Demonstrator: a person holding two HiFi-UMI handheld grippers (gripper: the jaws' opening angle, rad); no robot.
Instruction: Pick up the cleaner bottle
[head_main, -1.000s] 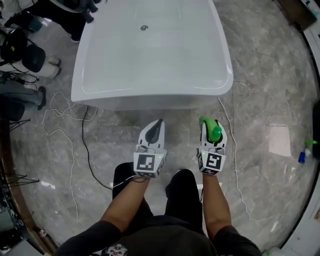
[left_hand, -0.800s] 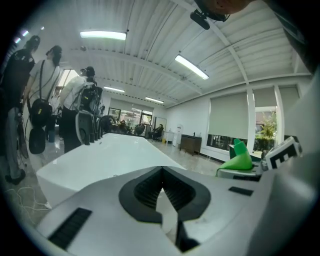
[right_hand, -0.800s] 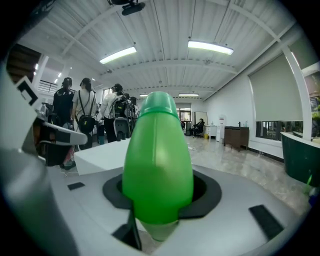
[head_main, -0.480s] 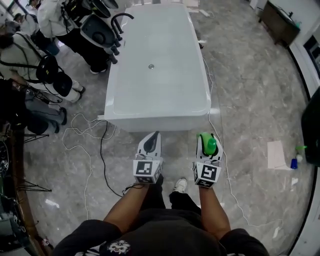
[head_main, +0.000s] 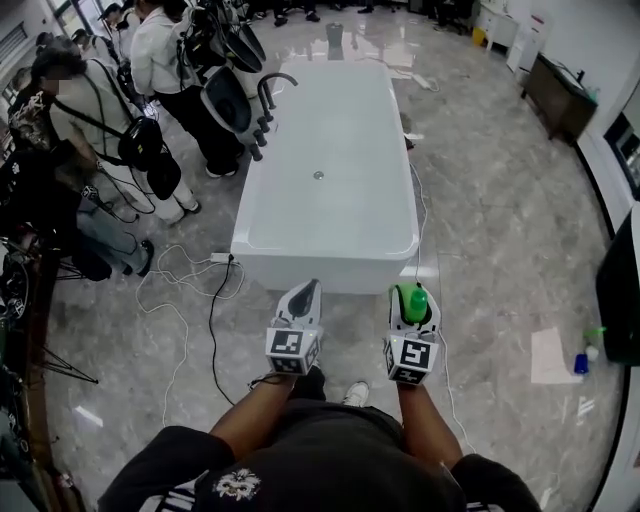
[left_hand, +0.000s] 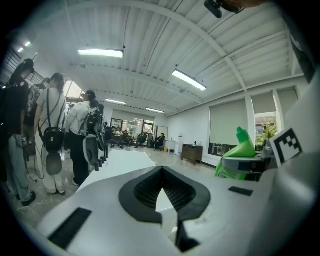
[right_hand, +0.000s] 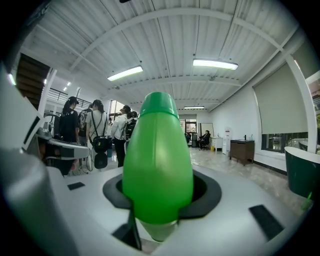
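Downward view over both arms. Right gripper (head_main: 412, 300) pinching the green cleaner bottle (right_hand: 157, 165) across its body, bottle upright, cap above the jaws, carried in the air well above the floor. Left gripper (head_main: 305, 292) just beside it, level with it, jaws pressed together at the tips, nothing between them. Grey marble floor (head_main: 500, 220) below; near end of a white bathtub (head_main: 325, 272) just ahead of both grippers. Standing people (head_main: 160, 70) at upper left. Loose cables (head_main: 190, 300) on the floor left of the tub.
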